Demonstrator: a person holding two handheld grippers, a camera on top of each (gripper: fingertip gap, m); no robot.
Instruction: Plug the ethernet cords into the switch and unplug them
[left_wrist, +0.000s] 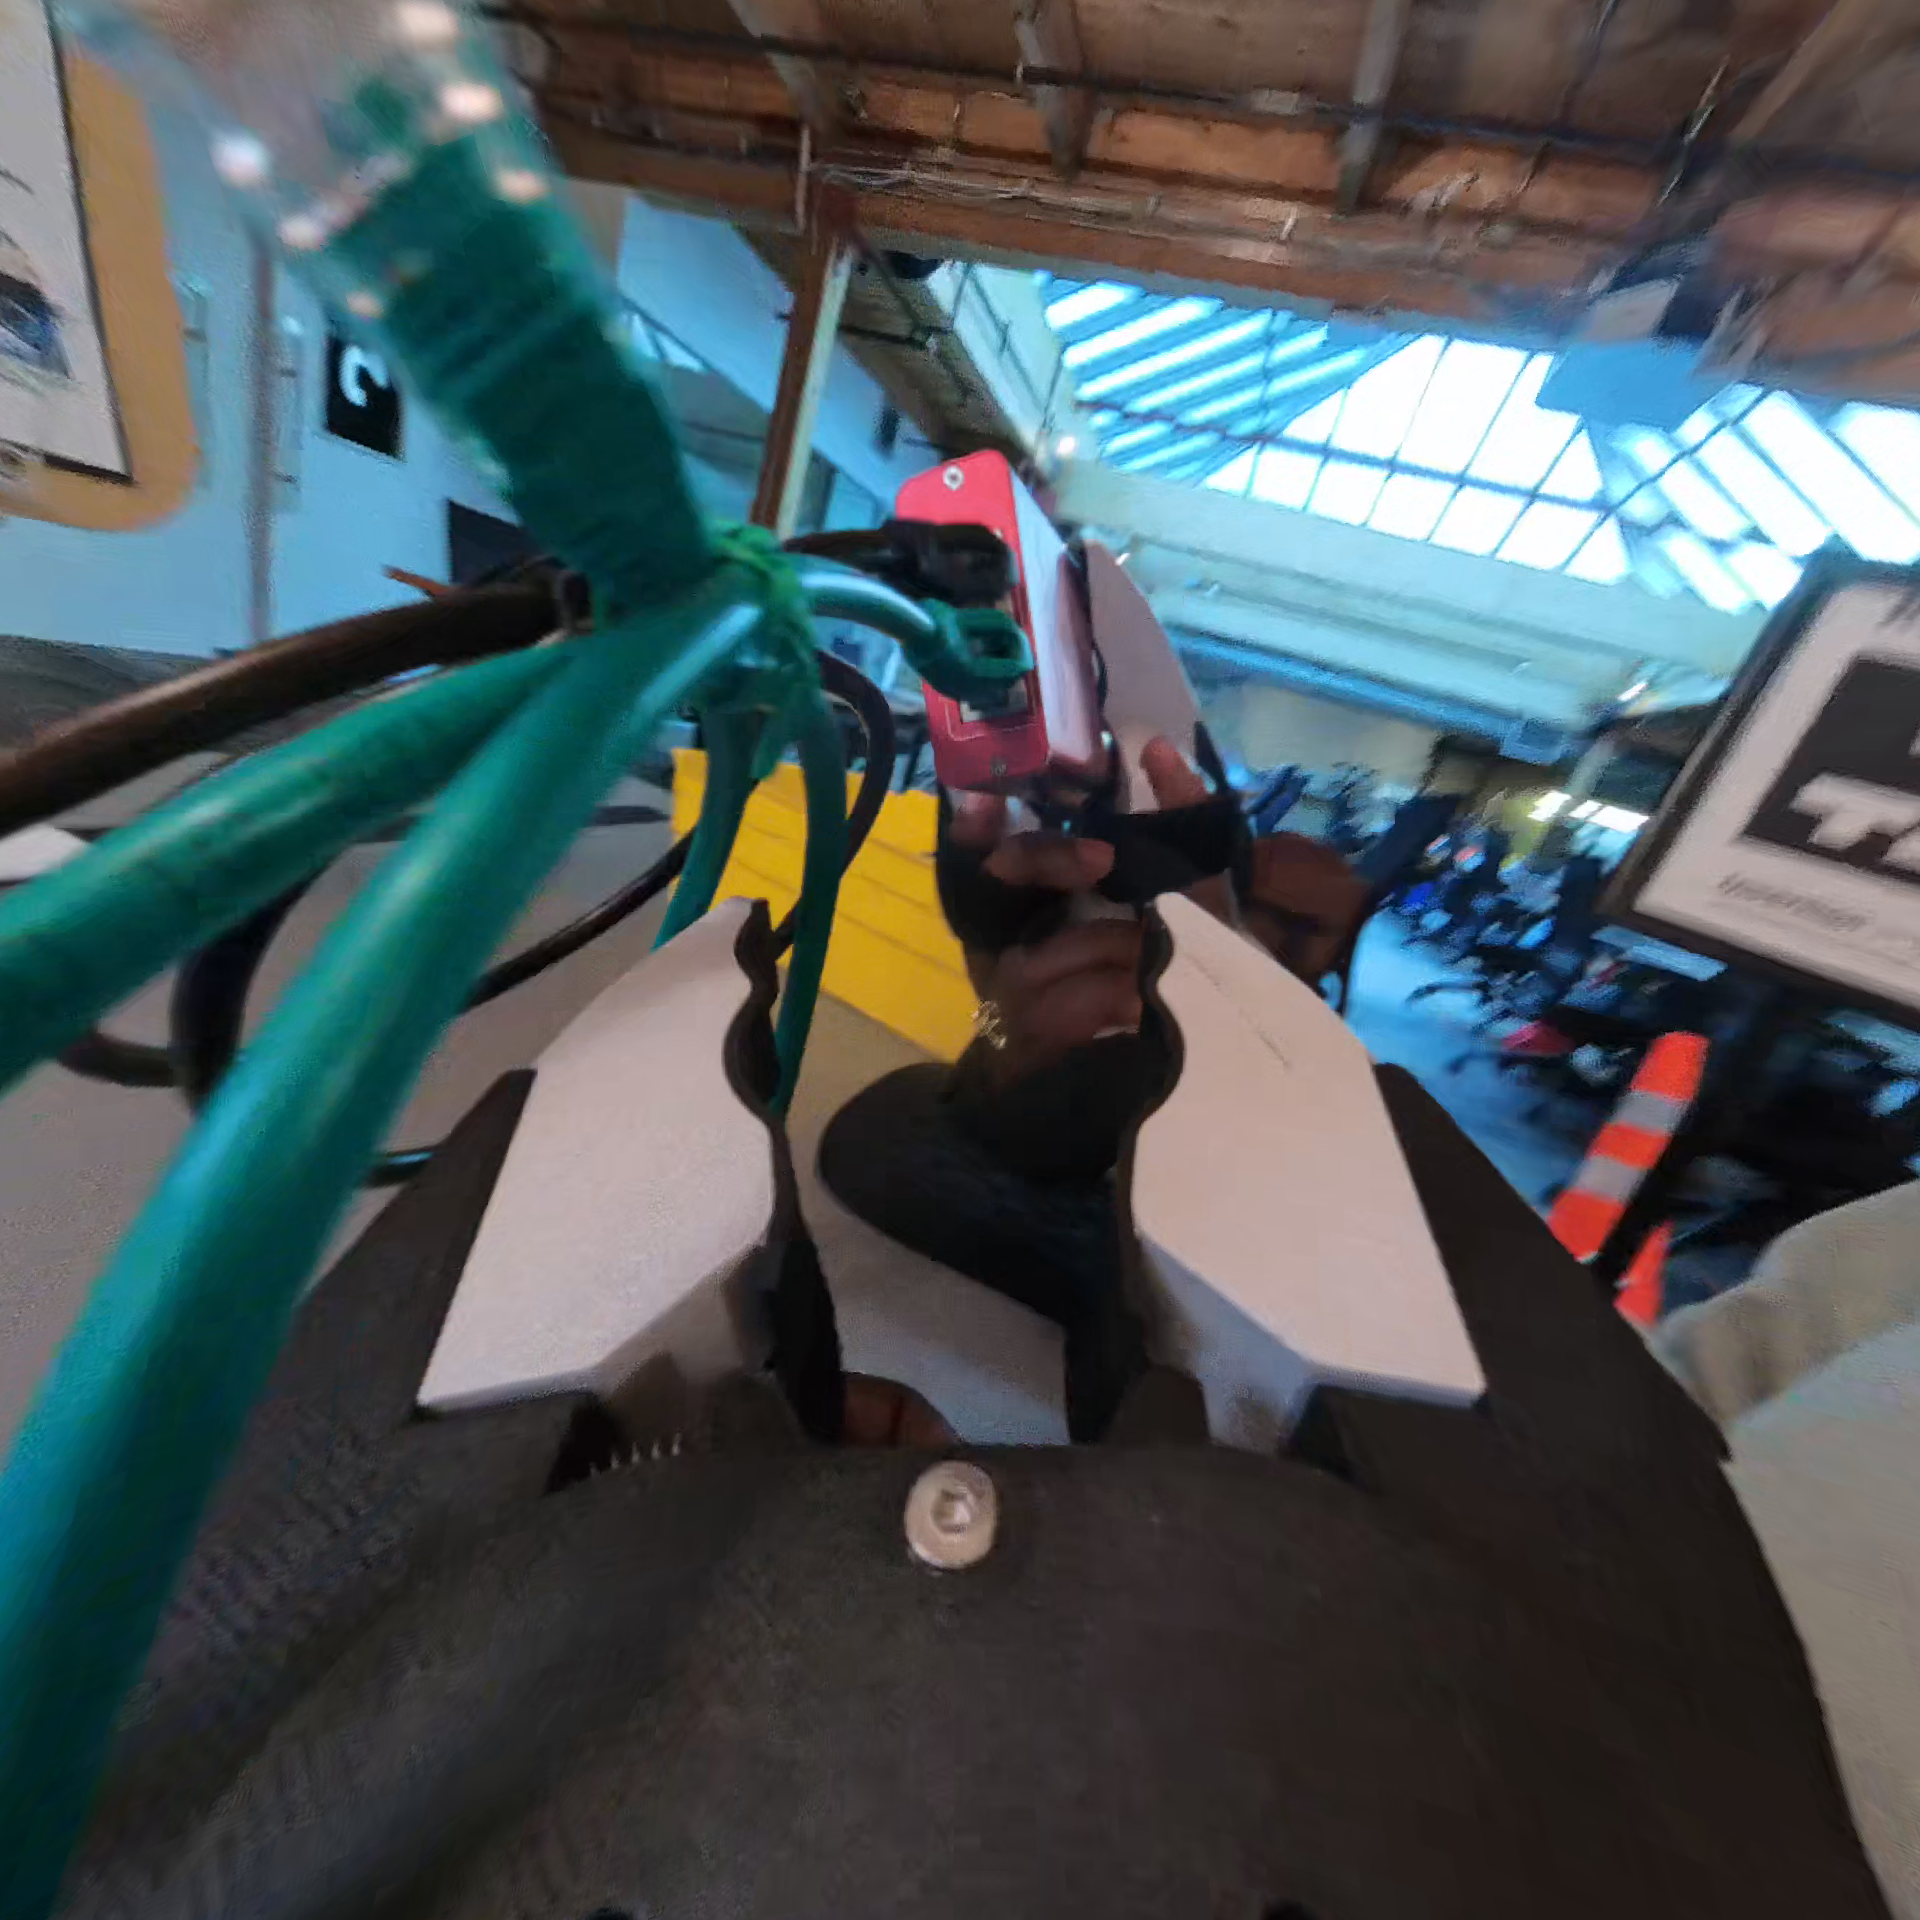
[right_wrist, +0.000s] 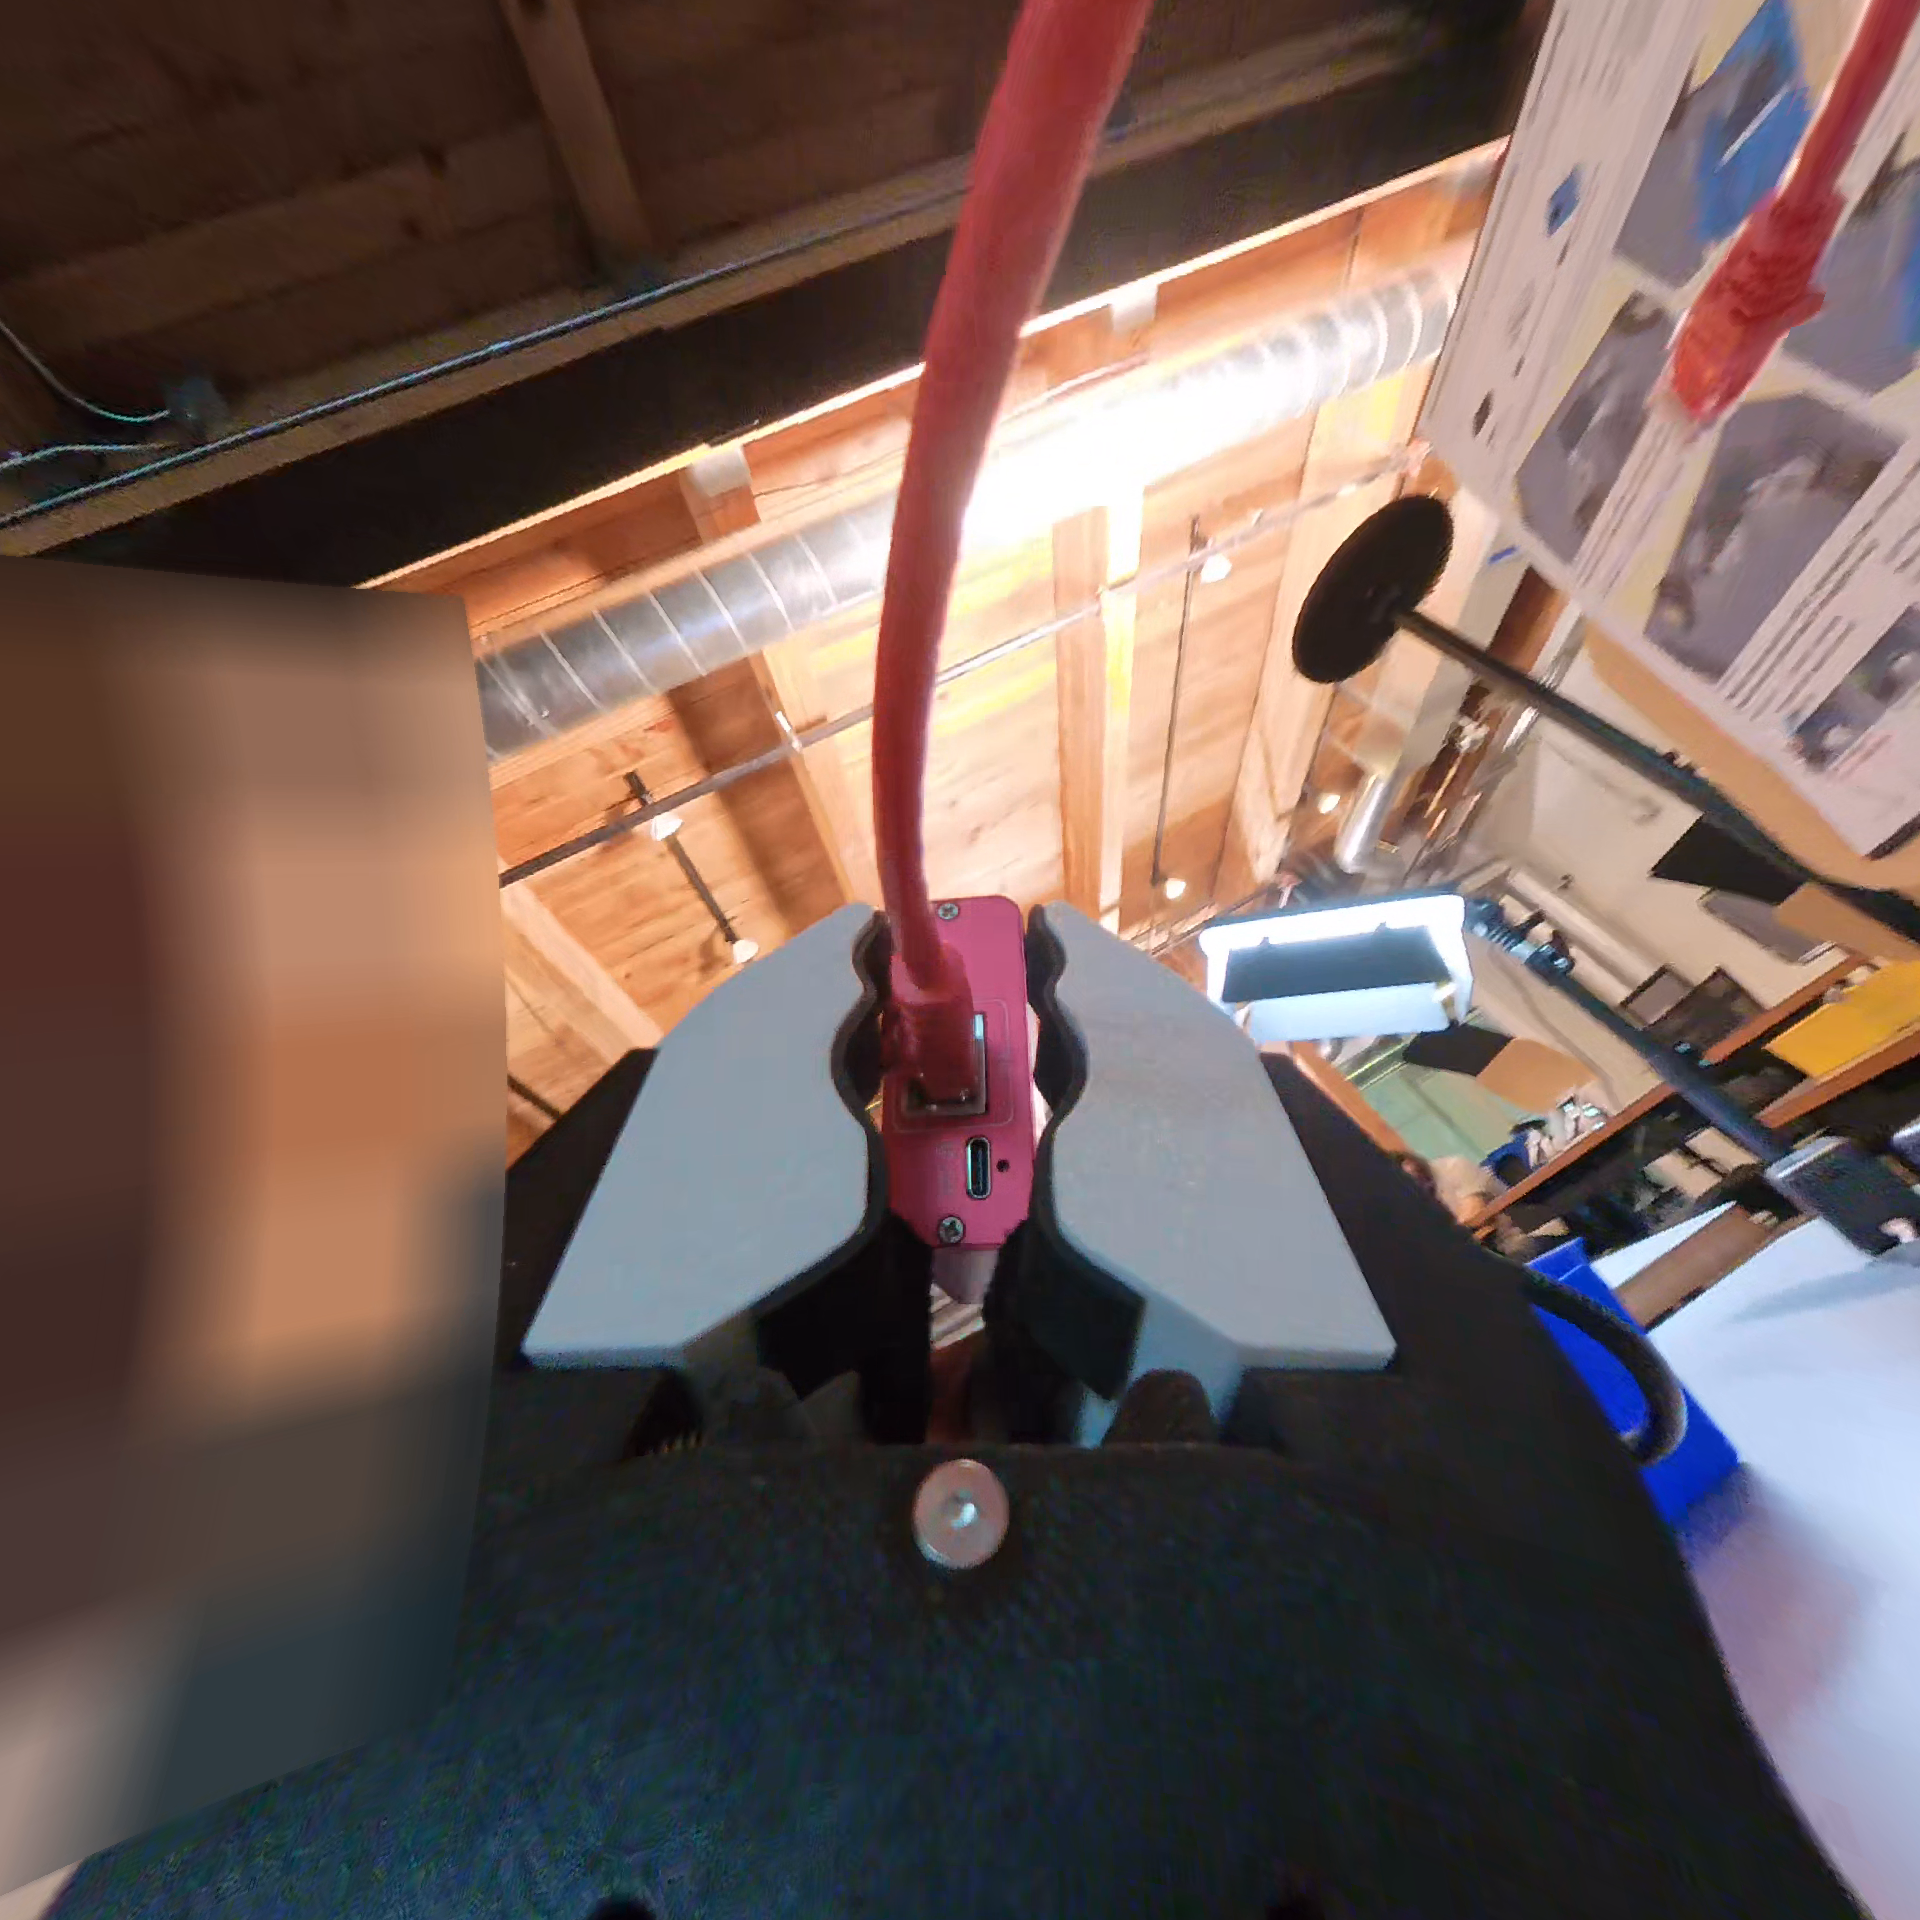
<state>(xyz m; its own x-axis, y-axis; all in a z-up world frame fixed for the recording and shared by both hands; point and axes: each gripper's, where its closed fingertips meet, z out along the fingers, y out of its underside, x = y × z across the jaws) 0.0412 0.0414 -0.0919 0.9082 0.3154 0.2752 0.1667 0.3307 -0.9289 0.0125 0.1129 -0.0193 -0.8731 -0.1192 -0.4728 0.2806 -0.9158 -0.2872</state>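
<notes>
while the right gripper (right_wrist: 951, 1081) clamped the red switch (right_wrist: 961, 1081) between its fingers, a red cord (right_wrist: 925, 727) sat plugged just ahead. the left gripper (left_wrist: 956, 1049) gaped empty beside green cords (left_wrist: 312, 935); next, probably seizing a plug squarely.

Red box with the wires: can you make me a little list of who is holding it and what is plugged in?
Holder: right claw, shut on the small red metal switch box
Side facing right camera: thick red cord plugged in
Side facing left camera: black cord and green cord plugged in, one empty port below them
Left claw: open, gripping nothing
Loose: red plug dangling, not in the box
</notes>
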